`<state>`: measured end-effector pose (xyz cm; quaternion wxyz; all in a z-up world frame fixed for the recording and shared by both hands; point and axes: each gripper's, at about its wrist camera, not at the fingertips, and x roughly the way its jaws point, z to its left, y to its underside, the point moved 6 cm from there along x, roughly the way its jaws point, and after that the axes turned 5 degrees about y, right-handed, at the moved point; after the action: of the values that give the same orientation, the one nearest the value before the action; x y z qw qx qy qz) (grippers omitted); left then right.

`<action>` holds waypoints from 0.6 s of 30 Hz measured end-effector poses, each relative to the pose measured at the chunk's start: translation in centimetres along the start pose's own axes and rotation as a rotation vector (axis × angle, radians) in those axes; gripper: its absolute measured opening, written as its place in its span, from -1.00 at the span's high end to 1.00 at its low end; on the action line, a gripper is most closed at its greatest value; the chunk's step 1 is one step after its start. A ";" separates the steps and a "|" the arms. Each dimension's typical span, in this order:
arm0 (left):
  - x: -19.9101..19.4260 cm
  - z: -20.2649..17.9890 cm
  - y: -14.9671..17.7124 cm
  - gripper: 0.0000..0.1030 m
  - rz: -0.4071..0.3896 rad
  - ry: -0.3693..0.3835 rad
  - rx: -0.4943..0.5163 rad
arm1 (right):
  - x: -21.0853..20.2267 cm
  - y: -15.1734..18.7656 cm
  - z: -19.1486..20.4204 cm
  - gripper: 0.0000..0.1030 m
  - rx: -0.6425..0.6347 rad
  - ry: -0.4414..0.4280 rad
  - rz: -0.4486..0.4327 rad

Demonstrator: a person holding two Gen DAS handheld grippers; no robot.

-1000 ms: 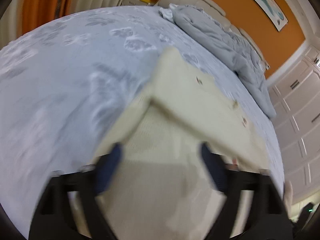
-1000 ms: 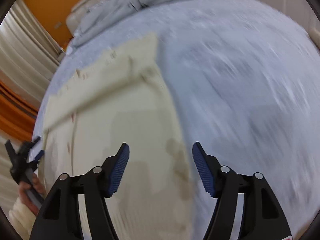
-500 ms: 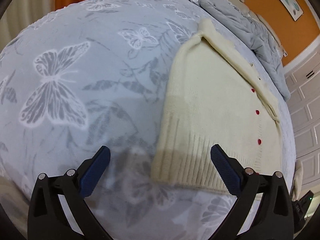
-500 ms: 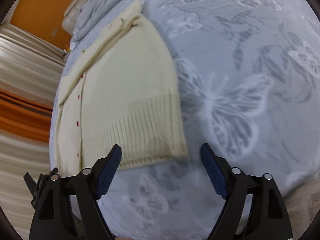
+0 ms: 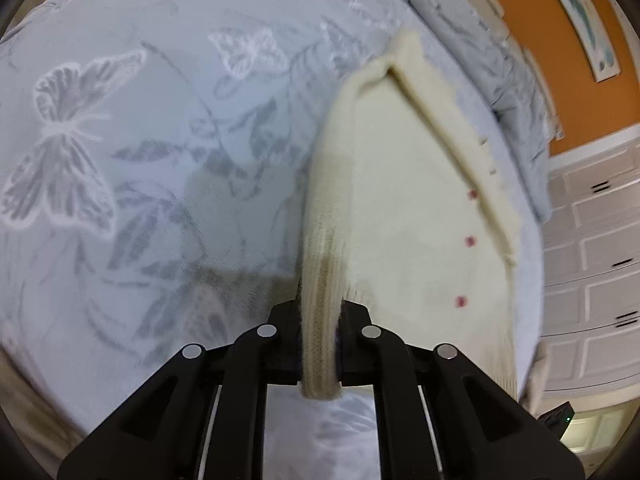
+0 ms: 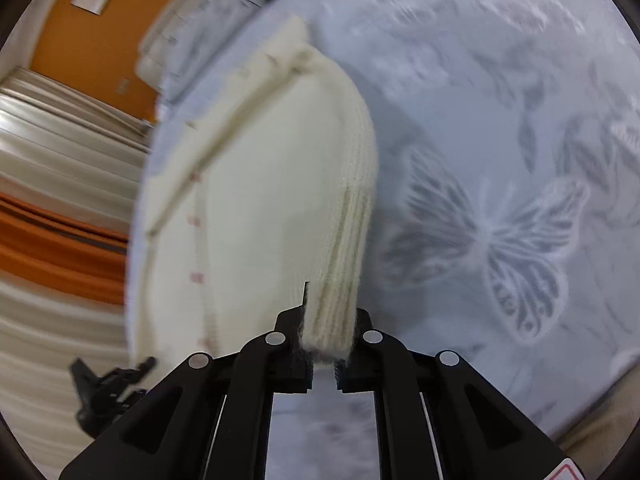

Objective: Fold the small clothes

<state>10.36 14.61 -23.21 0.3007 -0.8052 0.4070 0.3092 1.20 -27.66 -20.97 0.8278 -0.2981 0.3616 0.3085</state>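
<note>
A small cream knitted cardigan (image 5: 408, 216) with red buttons lies on a pale blue bedspread (image 5: 140, 160) with butterfly prints. My left gripper (image 5: 320, 320) is shut on the ribbed hem at the cardigan's left corner, which is lifted off the bed. In the right wrist view the same cardigan (image 6: 260, 200) shows, and my right gripper (image 6: 326, 320) is shut on the ribbed hem at its right corner. A sleeve is folded across the cardigan's front.
A crumpled grey blanket (image 5: 500, 92) lies at the far end of the bed by an orange wall. White cabinet doors (image 5: 592, 260) stand to the right. Curtains (image 6: 60, 160) hang to the left in the right wrist view, where the left gripper (image 6: 108, 388) shows low.
Both grippers were open above the hem half a second ago. They have moved in and shut on the two hem corners, and the hem is lifted.
</note>
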 end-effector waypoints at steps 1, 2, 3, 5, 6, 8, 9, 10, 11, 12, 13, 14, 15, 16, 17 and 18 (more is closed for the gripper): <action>-1.0 -0.6 0.0 0.84 0.000 0.017 0.015 | -0.8 -0.1 0.5 0.86 -0.009 -0.019 -0.008; -1.6 -0.9 0.1 0.84 0.001 0.018 0.034 | -1.7 -0.1 1.1 0.87 -0.023 -0.033 -0.012; -2.3 -1.4 0.2 0.85 0.006 0.015 0.059 | -2.5 0.0 1.5 0.87 -0.037 -0.043 -0.013; -3.8 -2.4 0.7 0.85 0.014 0.027 0.101 | -3.8 0.5 1.6 0.87 -0.057 -0.049 -0.009; -4.5 -2.7 1.1 0.85 0.018 0.027 0.117 | -4.4 1.0 1.5 0.87 -0.070 -0.048 0.000; -5.9 -3.0 2.4 0.85 0.033 0.042 0.129 | -5.5 2.4 1.1 0.87 -0.105 -0.040 0.026; -6.6 -2.8 3.3 0.85 0.040 0.046 0.132 | -6.1 3.4 0.9 0.87 -0.127 -0.035 0.044; -7.4 -2.7 4.3 0.85 0.050 0.047 0.138 | -7.1 5.0 0.4 0.87 -0.159 -0.028 0.072; -8.3 -2.4 5.5 0.85 0.064 0.046 0.147 | -7.9 6.3 -0.1 0.87 -0.180 -0.023 0.093; -9.1 -2.1 6.3 0.85 0.075 0.045 0.153 | -9.0 8.1 -0.7 0.87 -0.211 -0.016 0.127; -10.3 -1.7 7.8 0.85 0.094 0.046 0.159 | -9.9 9.3 -1.2 0.87 -0.229 -0.018 0.146; -11.3 -1.3 8.9 0.85 0.110 0.046 0.160 | -11.3 11.3 -1.7 0.87 -0.264 -0.022 0.183; -12.5 -0.9 10.3 0.85 0.128 0.043 0.162 | -12.8 13.2 -2.2 0.87 -0.299 -0.030 0.214; -13.9 -0.5 12.1 0.85 0.148 0.046 0.166 | -13.6 14.1 -2.5 0.87 -0.315 -0.042 0.231; -15.3 -0.1 13.7 0.85 0.170 0.045 0.168 | -15.2 15.8 -2.8 0.87 -0.339 -0.070 0.262; -16.2 -0.1 14.9 0.85 0.183 0.046 0.170 | -16.7 16.9 -2.8 0.87 -0.354 -0.092 0.281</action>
<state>-9.89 14.94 -14.59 0.3291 -0.7430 0.5104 0.2813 -21.42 -23.92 -14.10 0.7271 -0.3712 0.3016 0.4925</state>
